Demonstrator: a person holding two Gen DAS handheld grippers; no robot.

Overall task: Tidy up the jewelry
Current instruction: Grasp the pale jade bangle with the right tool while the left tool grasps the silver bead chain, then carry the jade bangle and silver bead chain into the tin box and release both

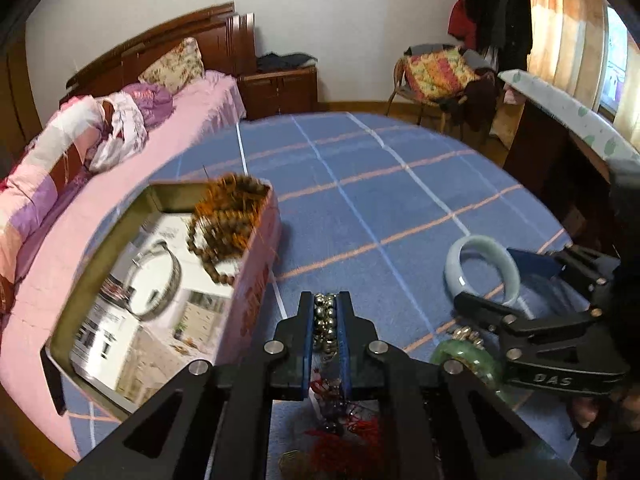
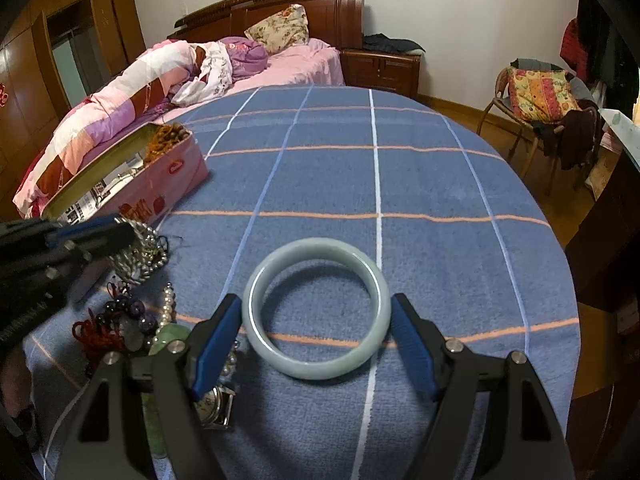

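Note:
My left gripper [image 1: 326, 300] is shut on a silver bead bracelet [image 1: 325, 320], whose beads show between the blue pads just right of the open pink tin box [image 1: 256, 292]. The box holds brown wooden bead strands [image 1: 228, 216] and a silver bangle [image 1: 160, 280]. In the right wrist view the same bracelet [image 2: 144, 252] hangs from the left gripper [image 2: 120, 232]. My right gripper [image 2: 316, 304] spans a pale jade bangle [image 2: 316, 368] lying flat on the cloth, with a blue pad against each side of it.
A pile lies between the grippers: a green jade bangle [image 1: 472, 360], red cord tassels [image 1: 348, 444], purple beads [image 2: 136, 312], a pearl strand [image 2: 168, 304] and a watch [image 2: 216, 404]. The round table has a blue checked cloth [image 2: 440, 184]. A bed and a chair stand beyond.

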